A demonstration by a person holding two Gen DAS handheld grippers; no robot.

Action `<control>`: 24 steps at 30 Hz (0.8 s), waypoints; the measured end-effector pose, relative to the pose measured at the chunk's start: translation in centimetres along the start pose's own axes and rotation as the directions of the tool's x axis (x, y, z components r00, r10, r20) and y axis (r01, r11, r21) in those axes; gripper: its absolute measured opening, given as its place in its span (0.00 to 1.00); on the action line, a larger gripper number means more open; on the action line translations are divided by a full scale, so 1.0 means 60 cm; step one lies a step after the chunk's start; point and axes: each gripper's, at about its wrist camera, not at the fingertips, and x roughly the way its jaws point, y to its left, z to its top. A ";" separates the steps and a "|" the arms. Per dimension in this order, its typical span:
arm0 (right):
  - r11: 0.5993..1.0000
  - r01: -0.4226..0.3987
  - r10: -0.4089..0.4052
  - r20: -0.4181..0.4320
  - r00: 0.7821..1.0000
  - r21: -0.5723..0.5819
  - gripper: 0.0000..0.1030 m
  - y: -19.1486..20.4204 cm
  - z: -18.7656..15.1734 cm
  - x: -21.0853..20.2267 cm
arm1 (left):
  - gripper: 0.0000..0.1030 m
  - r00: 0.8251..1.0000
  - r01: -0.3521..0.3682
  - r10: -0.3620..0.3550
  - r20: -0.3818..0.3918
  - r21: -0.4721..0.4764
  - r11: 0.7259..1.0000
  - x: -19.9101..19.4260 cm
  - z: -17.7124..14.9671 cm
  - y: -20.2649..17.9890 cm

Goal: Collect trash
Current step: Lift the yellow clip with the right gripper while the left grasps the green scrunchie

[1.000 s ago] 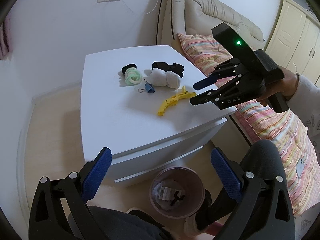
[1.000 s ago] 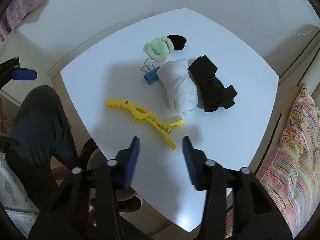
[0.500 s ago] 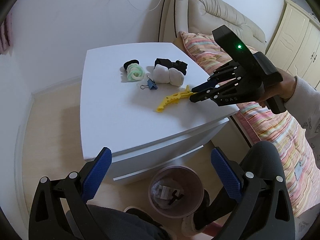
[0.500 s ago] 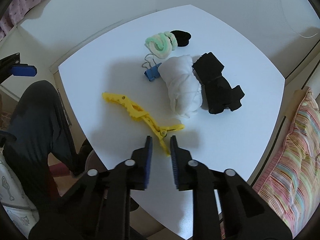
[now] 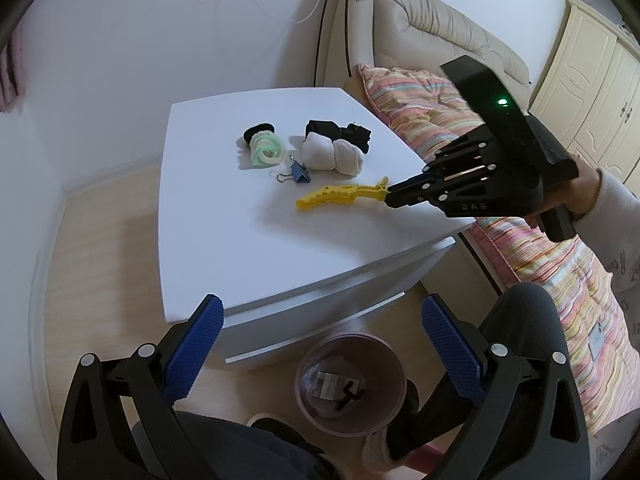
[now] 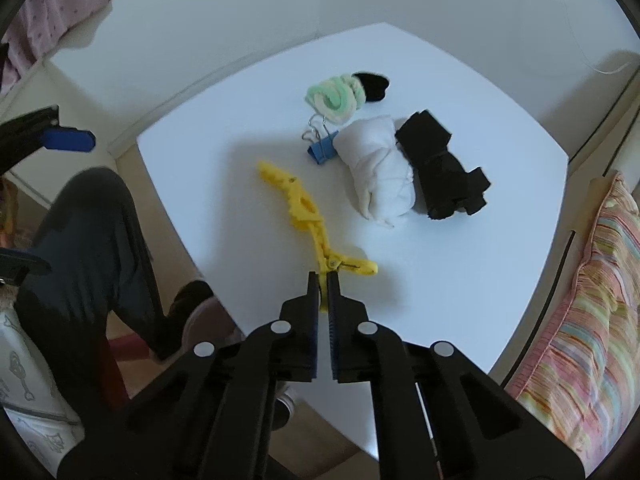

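White worktop (image 5: 224, 216) beside the bed is carrying the clutter. My right hand-held gripper (image 6: 323, 280) has just been closing and is now pinching the tail end of the yellow hair clip (image 6: 298, 204), which is lying near the worktop's near edge. My left hand-held gripper (image 5: 320, 344) is hanging wide open, gripping nothing, above the pink trash bin (image 5: 384, 354) on the floor.

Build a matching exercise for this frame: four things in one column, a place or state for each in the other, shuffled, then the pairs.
Things:
1. yellow hair clip
2. blue binder clip
3. left gripper
4. pink bin

Places or states:
A. open, empty
B. on the floor, below the table's edge
C. one handle end pinched by the right gripper
D. beside the white cloth roll

Pairs: 1-C, 2-D, 3-A, 4-B
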 end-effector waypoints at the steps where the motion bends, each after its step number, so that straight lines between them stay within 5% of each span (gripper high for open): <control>1: 1.000 -0.003 0.003 0.013 1.000 0.011 0.04 0.001 -0.002 -0.007 | 0.93 1.000 0.000 0.000 0.002 0.000 1.000 -0.001 0.001 0.001; 12: 0.990 -0.034 0.010 0.167 0.986 0.138 0.04 0.005 -0.021 -0.074 | 0.93 0.999 -0.026 0.025 0.036 0.009 1.000 -0.014 0.060 0.007; 24: 0.977 -0.035 -0.009 0.207 0.978 0.209 0.04 -0.007 -0.049 -0.096 | 0.93 0.999 -0.032 0.030 -0.031 -0.041 0.999 0.019 0.179 0.051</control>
